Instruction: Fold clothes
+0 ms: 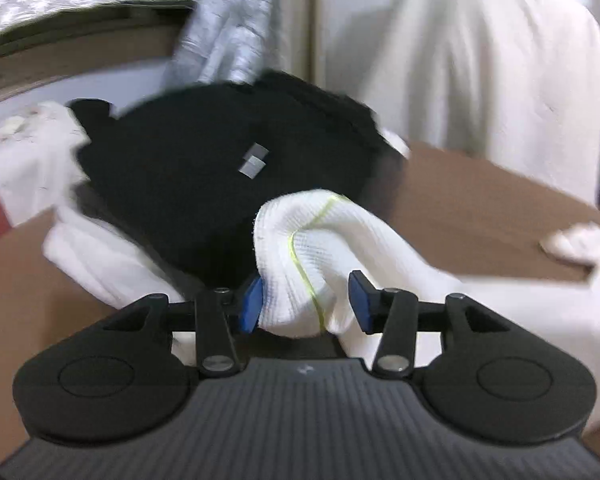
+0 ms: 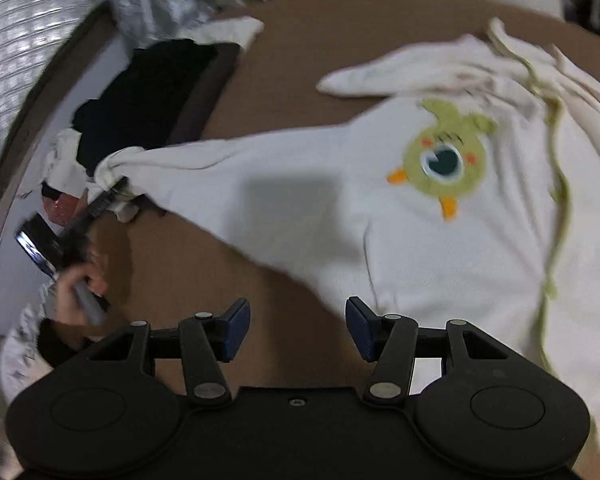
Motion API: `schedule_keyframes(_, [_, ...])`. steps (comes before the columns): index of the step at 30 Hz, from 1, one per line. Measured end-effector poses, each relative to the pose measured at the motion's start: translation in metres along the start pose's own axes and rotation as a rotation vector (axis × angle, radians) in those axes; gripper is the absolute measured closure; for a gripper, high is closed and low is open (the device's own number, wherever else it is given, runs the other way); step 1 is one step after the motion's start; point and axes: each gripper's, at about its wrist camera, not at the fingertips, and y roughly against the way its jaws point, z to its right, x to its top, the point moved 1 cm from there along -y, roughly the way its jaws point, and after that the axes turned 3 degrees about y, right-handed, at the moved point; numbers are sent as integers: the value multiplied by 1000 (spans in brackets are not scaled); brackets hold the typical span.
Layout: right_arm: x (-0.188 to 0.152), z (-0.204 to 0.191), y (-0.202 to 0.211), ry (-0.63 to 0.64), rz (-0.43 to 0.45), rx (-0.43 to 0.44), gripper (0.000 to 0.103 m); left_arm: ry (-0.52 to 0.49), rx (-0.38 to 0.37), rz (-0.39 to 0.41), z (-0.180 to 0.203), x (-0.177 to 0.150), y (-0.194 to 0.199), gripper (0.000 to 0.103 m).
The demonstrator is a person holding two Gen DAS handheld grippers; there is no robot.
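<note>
The white shirt (image 2: 300, 200) is spread across the brown table (image 2: 300, 40), one bunched corner sitting loose between the left gripper's (image 1: 306, 300) parted jaws. The right gripper (image 2: 298, 328) hangs open and empty above it. That corner could flop back and undo the fold, since nothing's pinching it

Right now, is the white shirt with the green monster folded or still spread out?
Mostly spread: the white shirt lies open on the brown table, print showing, one corner bunched between the left gripper's open jaws.
</note>
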Motion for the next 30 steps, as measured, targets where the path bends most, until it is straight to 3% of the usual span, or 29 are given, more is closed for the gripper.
schedule_keyframes(1, [2, -8, 10, 0, -39, -38, 44, -34, -2, 0, 6, -2, 2, 57])
schedule_keyframes(3, [6, -25, 34, 57, -110, -205, 44, -100, -4, 0, 17, -6, 7, 50])
schedule_keyframes(6, [9, -46, 68, 168, -135, -424, 44, -101, 2, 9, 18, -5, 14, 45])
schedule_keyframes(11, [8, -50, 103, 192, -126, -525, 44, -39, -23, -1, 10, -4, 23, 45])
schedule_keyframes(16, [5, -38, 116, 200, -96, -502, 40, -84, -115, -17, 31, 0, 46, 45])
schedule_keyframes(23, [-29, 29, 74, 133, -82, -373, 40, -126, -392, -41, 88, 6, 100, 37])
schedule_keyframes(28, [-82, 86, 46, 28, 43, -314, 40, -23, -641, -236, 123, -19, 99, 37])
schedule_keyframes(30, [-109, 108, 36, -49, 71, -269, 40, -118, -683, -276, 157, -39, 100, 37])
